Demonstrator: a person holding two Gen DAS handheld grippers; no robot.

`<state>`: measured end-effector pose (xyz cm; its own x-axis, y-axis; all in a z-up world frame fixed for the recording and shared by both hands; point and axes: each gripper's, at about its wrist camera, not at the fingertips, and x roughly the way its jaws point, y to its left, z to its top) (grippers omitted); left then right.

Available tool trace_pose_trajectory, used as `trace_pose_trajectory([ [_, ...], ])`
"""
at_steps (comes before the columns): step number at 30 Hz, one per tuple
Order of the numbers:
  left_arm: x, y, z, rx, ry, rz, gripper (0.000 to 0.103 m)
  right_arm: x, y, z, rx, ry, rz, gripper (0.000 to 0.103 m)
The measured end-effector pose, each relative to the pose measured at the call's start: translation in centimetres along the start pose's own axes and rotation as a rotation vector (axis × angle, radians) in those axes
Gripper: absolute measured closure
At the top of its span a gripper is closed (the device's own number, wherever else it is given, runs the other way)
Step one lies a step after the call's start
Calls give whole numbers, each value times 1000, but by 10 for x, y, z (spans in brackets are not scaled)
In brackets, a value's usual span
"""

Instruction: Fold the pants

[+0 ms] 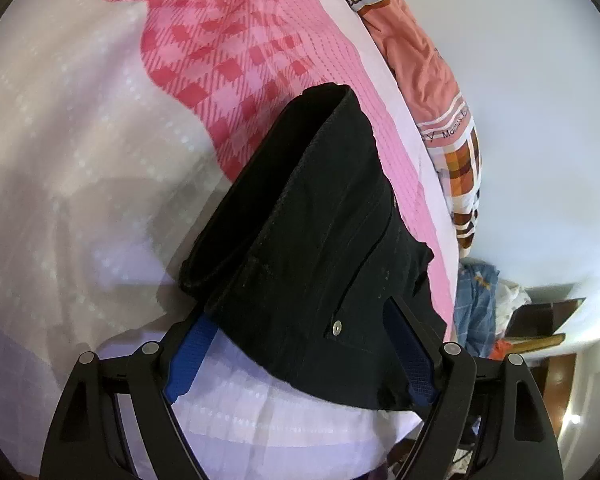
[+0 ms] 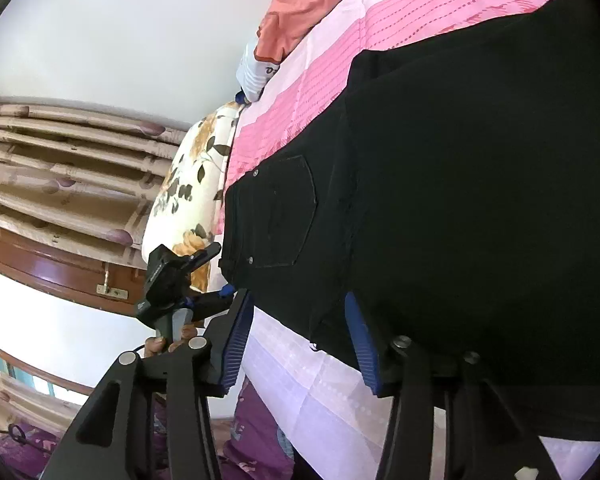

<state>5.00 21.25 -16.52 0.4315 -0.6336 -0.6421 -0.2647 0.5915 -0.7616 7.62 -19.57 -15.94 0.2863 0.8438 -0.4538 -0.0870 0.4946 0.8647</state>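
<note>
Two grippers on one pair of black pants (image 1: 316, 248), and everything here sits relative to those pants. Starting on your left: the left gripper (image 1: 300, 356) has its jaws spread wide, blue pads either side of the waistband end near the metal rivet (image 1: 335, 327), with the cloth lying between the fingers but not pinched as far as you can see. The pants are folded over into a thick stack on the pink checked bedsheet (image 1: 236, 60), which runs out past them on the far side. Beyond the pants, along the wall edge of the bed, there's an orange cloth (image 1: 420, 64) bunched up.

Over to your right: the right gripper (image 2: 300, 340) is also spread apart, its pads straddling the near edge of the pants (image 2: 440, 200), just below the back pocket (image 2: 288, 216). Whether either pad actually touches the fabric, can't tell. To the left of the pants in that view you can spot your other gripper (image 2: 176, 280) at the waistband corner, with the floral pillow (image 2: 196, 184) right behind it.
</note>
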Motion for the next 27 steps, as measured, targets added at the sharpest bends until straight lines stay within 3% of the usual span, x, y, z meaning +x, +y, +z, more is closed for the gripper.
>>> trace_pose_trajectory([
  [6,-8,20,-7,-111,-91,-107,20,-1,-2,0,24,-4,16,53],
  [10,-10,25,-4,-204,-137,-110,20,0,-2,0,32,-4,20,51],
  [16,-6,8,-2,-114,-205,-8,20,0,-3,-1,35,-5,23,49],
  [20,-1,8,-4,-52,-137,-62,21,0,-2,-1,39,-2,20,48],
  [24,-2,18,-5,-50,-121,-79,41,0,-3,0,47,-3,19,47],
  [26,-2,26,-2,-72,-123,-77,62,1,-2,0,46,-3,16,47],
  [27,-2,27,-2,-65,-126,-75,63,1,-1,-1,46,-3,15,47],
])
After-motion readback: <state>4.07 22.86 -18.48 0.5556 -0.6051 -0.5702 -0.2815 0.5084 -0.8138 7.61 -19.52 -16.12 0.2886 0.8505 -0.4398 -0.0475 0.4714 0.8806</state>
